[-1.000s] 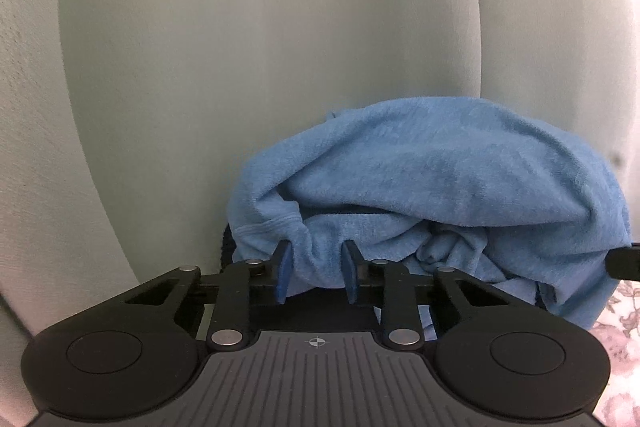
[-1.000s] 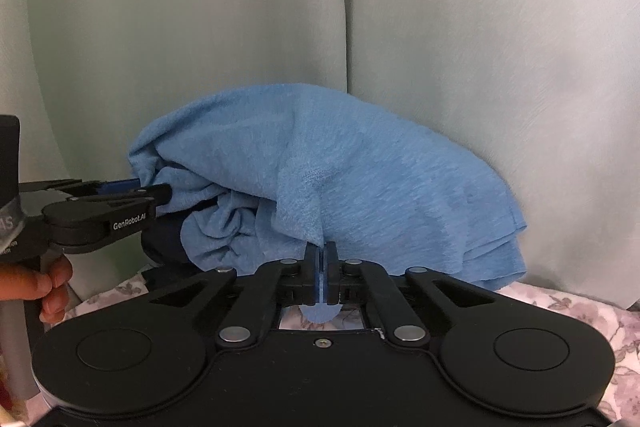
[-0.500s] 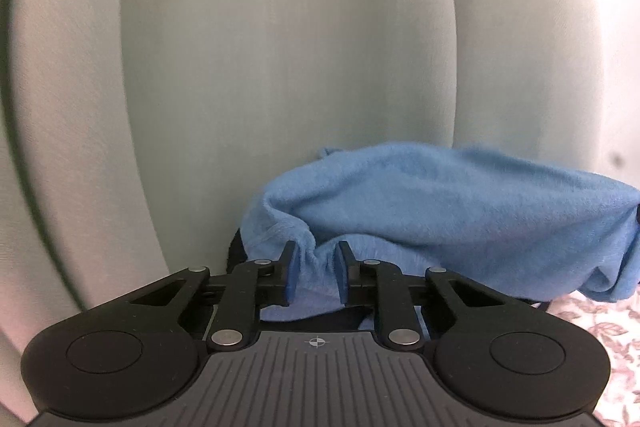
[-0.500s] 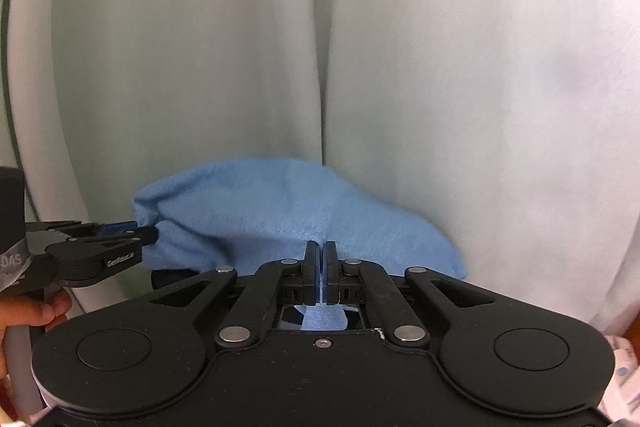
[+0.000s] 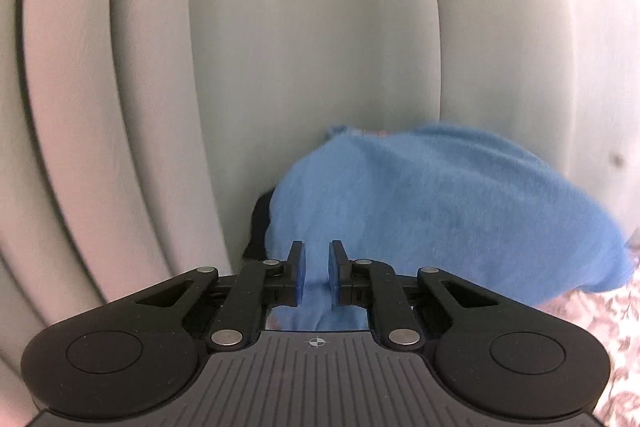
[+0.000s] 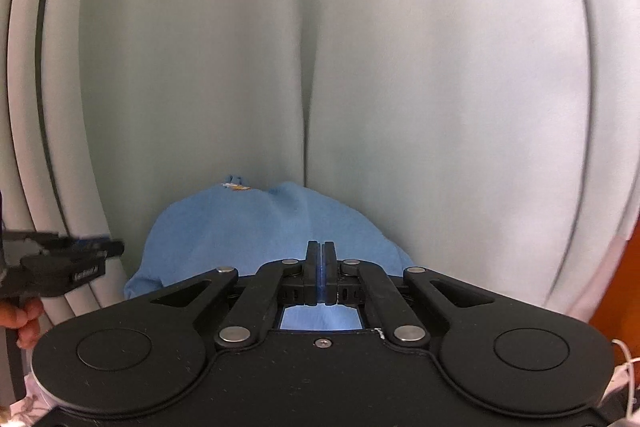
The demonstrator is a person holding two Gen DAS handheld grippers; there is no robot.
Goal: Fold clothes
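Observation:
A blue knit garment [image 5: 440,211] hangs bunched in front of a pale curtain. My left gripper [image 5: 317,265] has a fold of it between its blue pads, and its jaws are closing on that fold. My right gripper [image 6: 320,259] is shut on a thin layer of the same garment [image 6: 248,227], which also shows under the jaws. A small orange print [image 6: 236,187] sits at the garment's top edge. In the right wrist view the left gripper [image 6: 80,255] is at the far left, held by a person's hand [image 6: 20,319].
A pale green curtain [image 5: 312,47] in long folds fills the background of both views. A floral sheet [image 5: 600,327] lies at lower right. A dark cloth [image 5: 260,223] shows behind the garment's left edge. An orange surface [image 6: 616,287] and a white cable [image 6: 628,367] sit at the right.
Both grippers have moved with the garment, which now sits lower and smaller against the curtain. The left jaws have narrowed on the fold. The right jaws stayed shut.

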